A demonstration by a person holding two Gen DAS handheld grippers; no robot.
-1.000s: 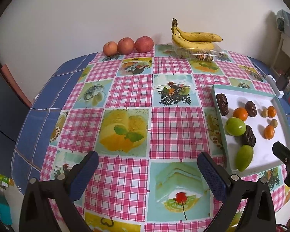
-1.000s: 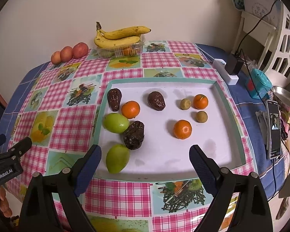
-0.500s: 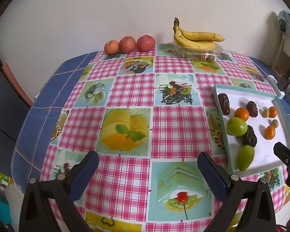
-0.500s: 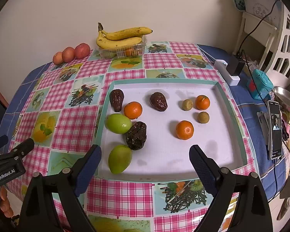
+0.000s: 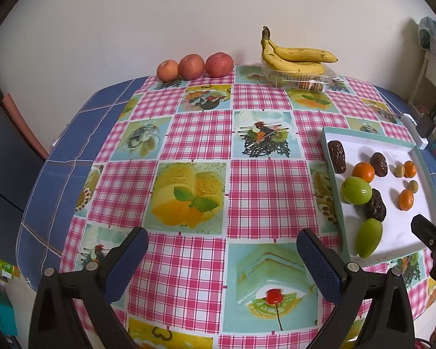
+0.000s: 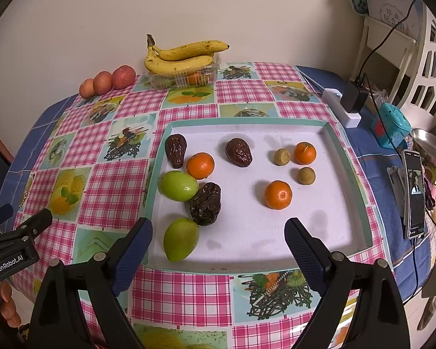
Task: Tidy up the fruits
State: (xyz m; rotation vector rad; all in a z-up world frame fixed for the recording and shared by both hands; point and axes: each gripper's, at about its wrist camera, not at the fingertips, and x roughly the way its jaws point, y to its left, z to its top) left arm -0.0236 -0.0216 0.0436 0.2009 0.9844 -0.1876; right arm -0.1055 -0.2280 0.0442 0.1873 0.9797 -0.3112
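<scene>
A white tray [image 6: 305, 241] with a teal rim lies on the checked tablecloth. It holds dark dates [image 6: 205, 203], small oranges [image 6: 278, 195], green fruits [image 6: 180, 239] and small brownish fruits [image 6: 306, 175]. In the left wrist view the same tray [image 5: 404, 232] lies at the right. My right gripper [image 6: 218, 240] hovers open over the tray's near edge, nothing between its fingers. My left gripper [image 5: 222, 251] stands open over the cloth, left of the tray. Bananas [image 6: 180, 56] rest on a clear box at the back.
Three reddish apples [image 5: 193, 66] line the far edge by the wall. A power strip with a charger [image 6: 346, 107], a teal toy [image 6: 391, 126] and a phone [image 6: 414, 193] lie right of the tray. A white chair [image 6: 407, 43] stands at the far right.
Both grippers have drifted slightly back from the table, so the fruits appear a little lower in view. Both stay open, and no fruit has moved.
</scene>
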